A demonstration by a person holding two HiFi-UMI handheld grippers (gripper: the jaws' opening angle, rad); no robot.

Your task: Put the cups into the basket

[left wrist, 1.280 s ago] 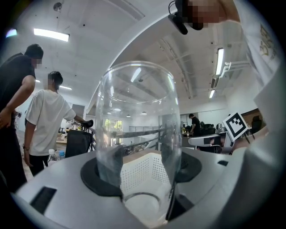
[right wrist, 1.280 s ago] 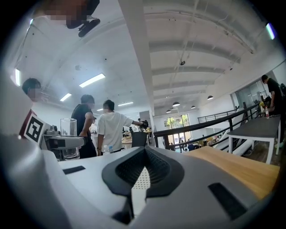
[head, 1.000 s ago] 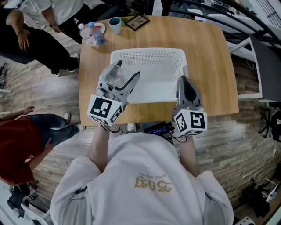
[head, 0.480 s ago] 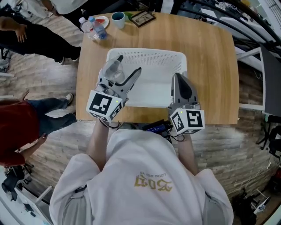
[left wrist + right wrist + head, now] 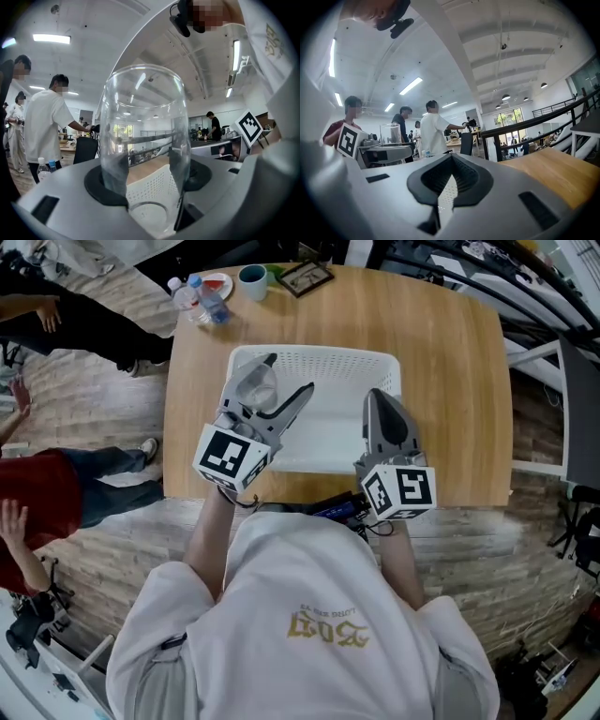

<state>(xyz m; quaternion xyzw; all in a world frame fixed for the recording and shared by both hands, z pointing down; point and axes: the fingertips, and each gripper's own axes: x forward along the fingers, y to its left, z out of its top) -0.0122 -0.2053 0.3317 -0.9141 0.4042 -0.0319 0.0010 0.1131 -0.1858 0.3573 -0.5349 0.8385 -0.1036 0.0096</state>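
Pinching a clear cup [image 5: 255, 390], the left gripper [image 5: 283, 381] holds it over the white basket's [image 5: 323, 353] left side, while the right gripper [image 5: 376, 396], jaws pressed together and empty, hovers over its right side.

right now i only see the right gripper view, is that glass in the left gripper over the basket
Observer: yes, the head view shows the clear glass, held in the left gripper, above the white basket, near its left wall.
Operator: any other cups around
Observer: one teal cup at the far edge of the table, near two bottles.
Operator: anything in the basket
Observer: no cup on the part of its floor that shows.
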